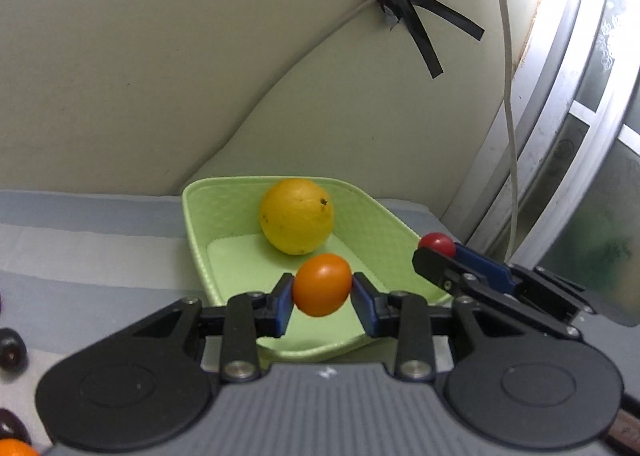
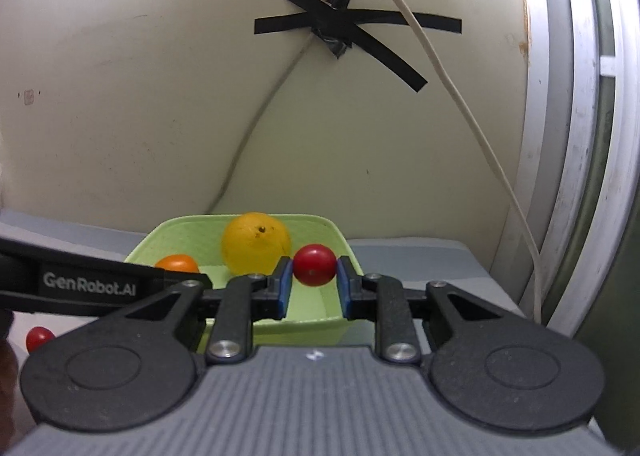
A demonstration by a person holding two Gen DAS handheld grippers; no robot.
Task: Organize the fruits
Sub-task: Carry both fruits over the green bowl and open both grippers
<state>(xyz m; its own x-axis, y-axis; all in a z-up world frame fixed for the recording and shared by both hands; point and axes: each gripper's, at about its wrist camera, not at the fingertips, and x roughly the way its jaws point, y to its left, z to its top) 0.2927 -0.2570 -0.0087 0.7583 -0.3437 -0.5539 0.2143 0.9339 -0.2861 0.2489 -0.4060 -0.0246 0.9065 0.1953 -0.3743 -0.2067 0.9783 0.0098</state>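
Left gripper (image 1: 322,290) clamped on small smooth orange tomato-like fruit (image 1: 322,285), frame centre, above light green plastic basket (image 1: 390,226). Right gripper (image 2: 314,276) clamped on small red cherry tomato (image 2: 314,265). Both likely light, soft-skinned, slippery; hold at widest middle, gently.

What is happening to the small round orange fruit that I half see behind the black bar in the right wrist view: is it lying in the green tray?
Observer: No. The left hand-held gripper holds the small round orange fruit between its blue pads, over the light green plastic tray.
Visitor: Are other fruits outside it, besides the small red fruit at my lower left?
Observer: Yes. A dark round fruit lies on the grey striped cloth, left of the tray.
Visitor: More orange ones?
Observer: A second orange fruit peeks in at the left wrist view's bottom left corner.
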